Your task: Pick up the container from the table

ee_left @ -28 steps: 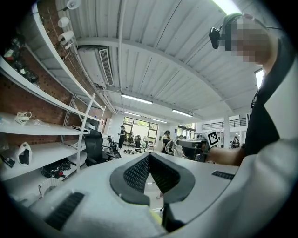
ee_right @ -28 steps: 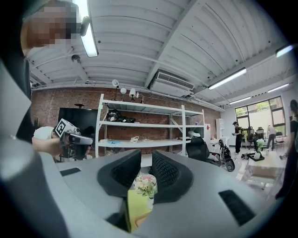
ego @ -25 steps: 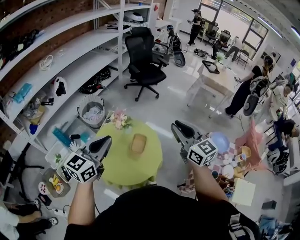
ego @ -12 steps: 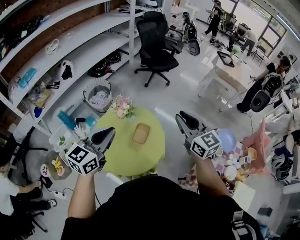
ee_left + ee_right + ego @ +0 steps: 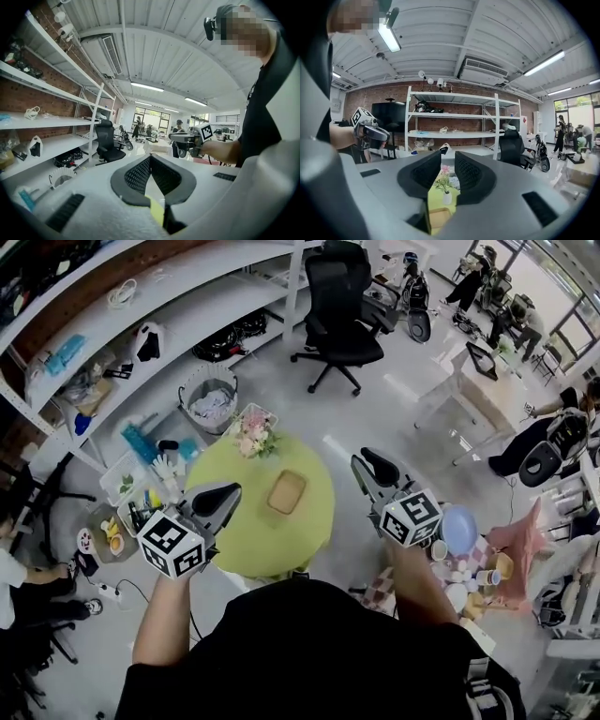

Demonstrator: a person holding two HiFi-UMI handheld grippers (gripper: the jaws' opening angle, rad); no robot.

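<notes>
At left, left gripper (image 5: 228, 495) empty, fingers pressed together. In the middle of the green counter (image 5: 234, 554), container (image 5: 286, 491): shallow, tan, probably light and stiff, best taken by its rim. At right, right gripper (image 5: 366, 463), fingers just opened slightly, nothing between.

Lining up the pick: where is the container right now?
In the head view, the container lies near the middle of the green table, with the flower vase just beyond it to the left.
</notes>
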